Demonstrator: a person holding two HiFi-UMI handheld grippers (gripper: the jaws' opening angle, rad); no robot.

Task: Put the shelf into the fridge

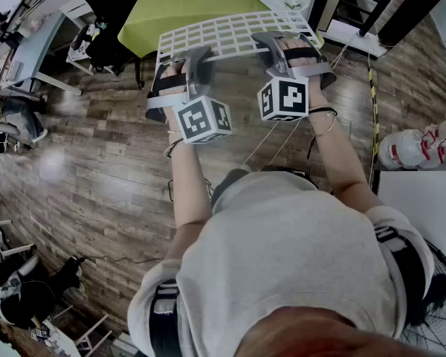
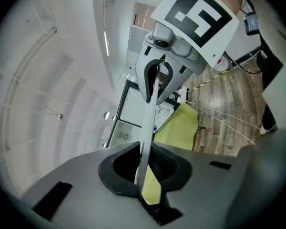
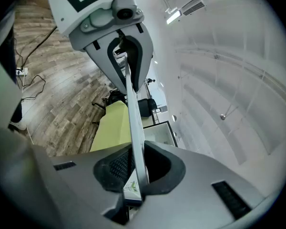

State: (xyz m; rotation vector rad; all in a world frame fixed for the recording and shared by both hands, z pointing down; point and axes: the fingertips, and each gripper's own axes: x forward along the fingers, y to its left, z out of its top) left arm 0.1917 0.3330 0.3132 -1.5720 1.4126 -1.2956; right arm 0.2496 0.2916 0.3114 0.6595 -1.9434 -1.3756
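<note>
Shelf (image 1: pixel 230 32) held level by its near edge. Left gripper (image 1: pixel 195 59) and right gripper (image 1: pixel 272 48) each clamp narrowly on that edge, side by side. The long axis runs across both grippers, equally near; the grid extends forward from them. No fridge identifiable.

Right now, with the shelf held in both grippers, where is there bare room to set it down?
The left gripper and right gripper clamp the shelf. Bare: the wood floor between the desk and your left arm, and the near part of the green table. Crowded: your right, with white jugs and cables.
</note>
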